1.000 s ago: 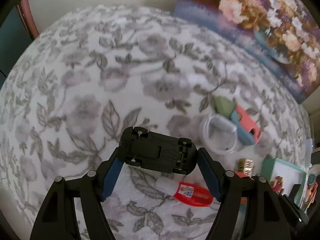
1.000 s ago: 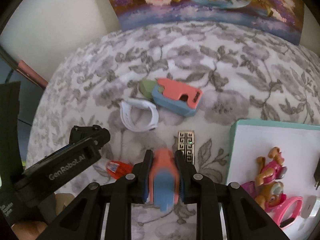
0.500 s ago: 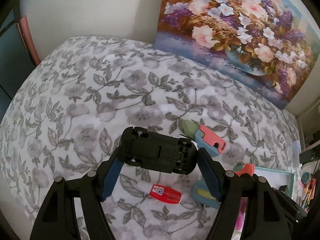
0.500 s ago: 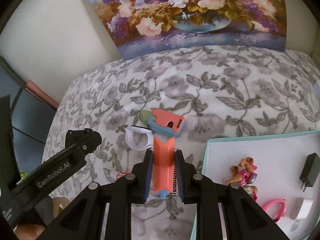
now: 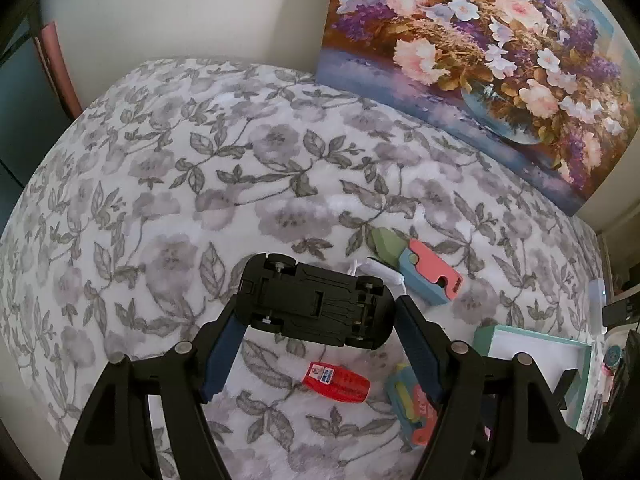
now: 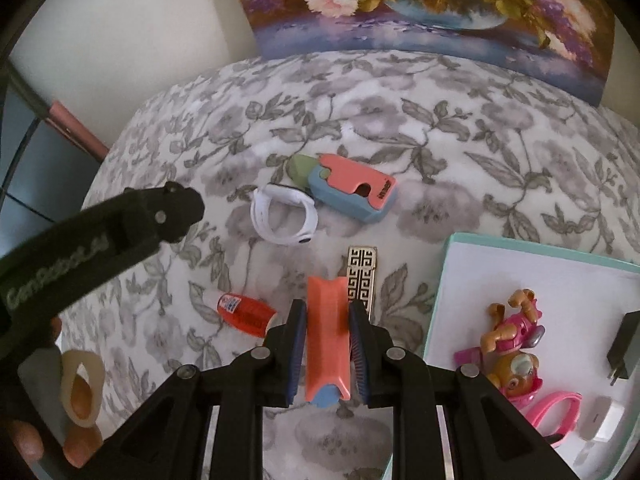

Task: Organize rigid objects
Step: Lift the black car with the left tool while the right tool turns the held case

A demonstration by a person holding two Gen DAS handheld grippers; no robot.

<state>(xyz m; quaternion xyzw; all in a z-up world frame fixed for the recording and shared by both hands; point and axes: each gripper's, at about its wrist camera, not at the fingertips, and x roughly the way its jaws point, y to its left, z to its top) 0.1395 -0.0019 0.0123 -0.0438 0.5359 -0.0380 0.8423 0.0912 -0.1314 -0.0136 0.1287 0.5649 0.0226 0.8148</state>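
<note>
items on flowered cloth (image 5: 168, 184), catalogued from both wrist views:

left gripper (image 5: 316, 320) – jaws set wide, clamped on black toy car (image 5: 316, 300), held crosswise, underside and wheels toward the camera, clear above the cloth

right gripper (image 6: 327, 344) – jaws narrow, gripping coral case (image 6: 327, 336) with a blue end, held lengthwise between the pads, above the cloth

second coral-and-blue case (image 6: 352, 192) – lying flat on the cloth, a green piece (image 6: 301, 167) touching its left end

white wristband (image 6: 283, 216) – looped, on its side, just beside that case

red tube (image 6: 246, 312) – white cap, lying on the cloth left of the right gripper; in the left view it lies below the car

gold fretwork plate (image 6: 362, 276) – flat on the cloth, partly behind the held case

teal-rimmed tray (image 6: 532, 245) – at right, white floor; holds pup figure (image 6: 512, 336), pink band (image 6: 556, 408), black plug (image 6: 626, 344), white block (image 6: 604, 420)

flower painting (image 6: 432, 8) – leaning on the wall behind the cloth

hand (image 6: 76, 396) – lower left of the right view, under the left gripper's arm
</note>
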